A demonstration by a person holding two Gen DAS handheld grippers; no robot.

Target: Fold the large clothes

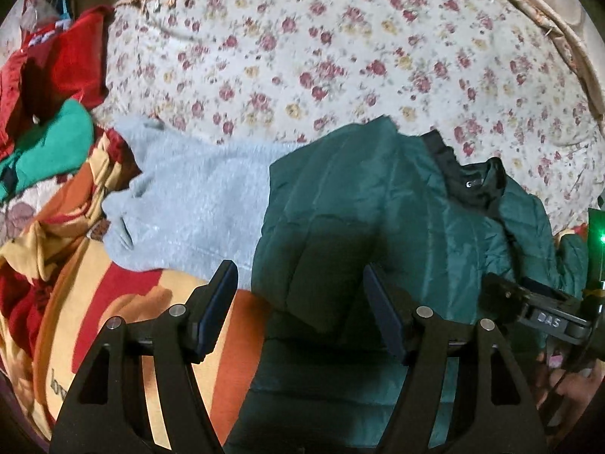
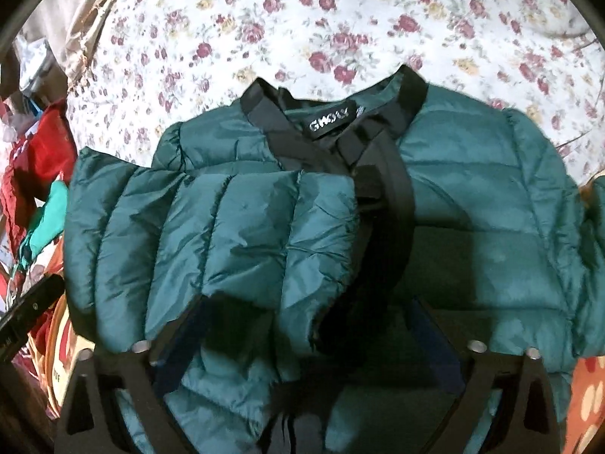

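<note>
Since the green puffer jacket (image 2: 472,196) lying on the floral bed (image 2: 264,30) is light, soft and slippery-shelled, I judge its black-trimmed hem or collar (image 2: 332,121) the best hold; it lies directly ahead of and under both tools, left tool (image 1: 300,302) and right tool (image 2: 302,325) open, neither pressing on it

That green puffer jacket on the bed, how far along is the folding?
One side of the green puffer jacket is already folded across its front, below the black collar. Both claws, left and right, stand open over it, gripping nothing. The other side still lies spread out, and the grey fleece beside it looks unfolded.
</note>
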